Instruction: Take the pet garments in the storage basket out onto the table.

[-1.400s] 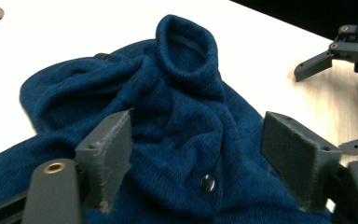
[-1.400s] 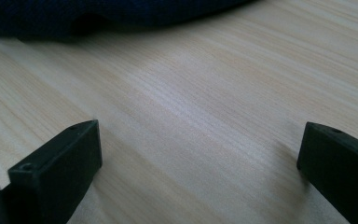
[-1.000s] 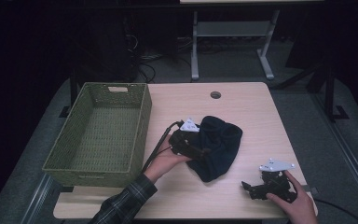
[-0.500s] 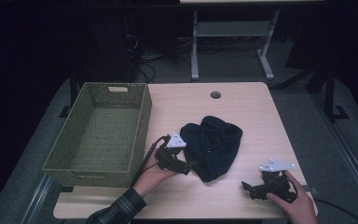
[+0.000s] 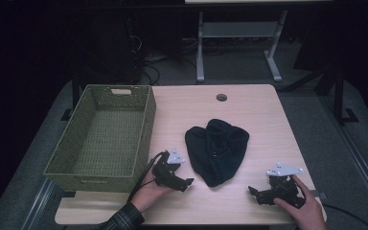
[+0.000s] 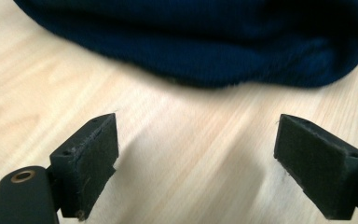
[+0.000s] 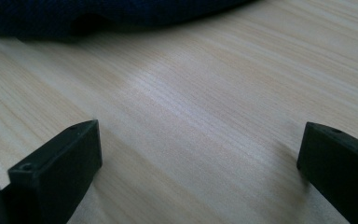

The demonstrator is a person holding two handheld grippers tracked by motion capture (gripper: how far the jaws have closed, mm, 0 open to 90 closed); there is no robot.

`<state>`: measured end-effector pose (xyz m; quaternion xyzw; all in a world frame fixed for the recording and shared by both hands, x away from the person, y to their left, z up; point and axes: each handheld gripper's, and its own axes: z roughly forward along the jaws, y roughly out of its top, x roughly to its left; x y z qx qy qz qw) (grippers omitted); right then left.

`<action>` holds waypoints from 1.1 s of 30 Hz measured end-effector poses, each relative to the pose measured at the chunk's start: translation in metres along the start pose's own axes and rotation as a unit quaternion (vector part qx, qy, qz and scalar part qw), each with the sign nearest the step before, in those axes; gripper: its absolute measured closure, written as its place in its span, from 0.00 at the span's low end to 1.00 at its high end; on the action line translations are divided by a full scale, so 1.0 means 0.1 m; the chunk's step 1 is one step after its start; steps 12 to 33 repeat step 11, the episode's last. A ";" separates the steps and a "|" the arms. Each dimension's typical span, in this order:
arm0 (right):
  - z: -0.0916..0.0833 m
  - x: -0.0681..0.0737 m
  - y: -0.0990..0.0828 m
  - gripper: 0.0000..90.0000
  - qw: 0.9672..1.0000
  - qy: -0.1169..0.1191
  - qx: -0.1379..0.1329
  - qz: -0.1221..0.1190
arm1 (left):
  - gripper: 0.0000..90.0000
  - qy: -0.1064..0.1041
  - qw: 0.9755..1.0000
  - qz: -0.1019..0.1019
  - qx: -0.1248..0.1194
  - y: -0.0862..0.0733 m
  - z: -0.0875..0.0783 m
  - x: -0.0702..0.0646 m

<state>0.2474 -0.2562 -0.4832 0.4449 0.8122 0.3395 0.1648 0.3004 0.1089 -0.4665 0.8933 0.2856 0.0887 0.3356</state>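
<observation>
The left gripper (image 6: 198,168) has its two black jaws wide apart, with nothing between them. Under them is a light wooden table (image 6: 191,154). Just ahead of the jaws lies a dark blue knitted cloth (image 6: 205,42), not touching them.

The table (image 5: 249,110) is seen from above and behind in the high view, looking forward and down. The left gripper view is set low and close over the wood, facing the cloth (image 6: 205,42). The right gripper view is likewise low, the cloth (image 7: 98,14) shared at its top.
</observation>
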 end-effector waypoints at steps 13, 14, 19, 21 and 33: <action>0.00 0.01 0.00 0.00 1.000 -0.003 0.000 0.002 | 0.14 0.009 0.999 0.013 -0.045 -0.14 0.03 -0.04; 0.00 0.01 0.00 0.00 1.000 -0.003 0.000 0.002 | 0.14 0.009 0.999 0.013 -0.045 -0.14 0.03 -0.04; 0.00 0.01 0.00 0.00 1.000 -0.003 0.000 0.002 | 0.14 0.009 0.999 0.013 -0.045 -0.14 0.03 -0.04; 0.00 0.01 0.00 0.00 1.000 -0.003 0.000 0.002 | 0.14 0.009 0.999 0.013 -0.045 -0.14 0.03 -0.04; 0.00 0.01 0.00 0.00 1.000 -0.003 0.000 0.002 | 0.14 0.009 0.999 0.013 -0.045 -0.14 0.03 -0.04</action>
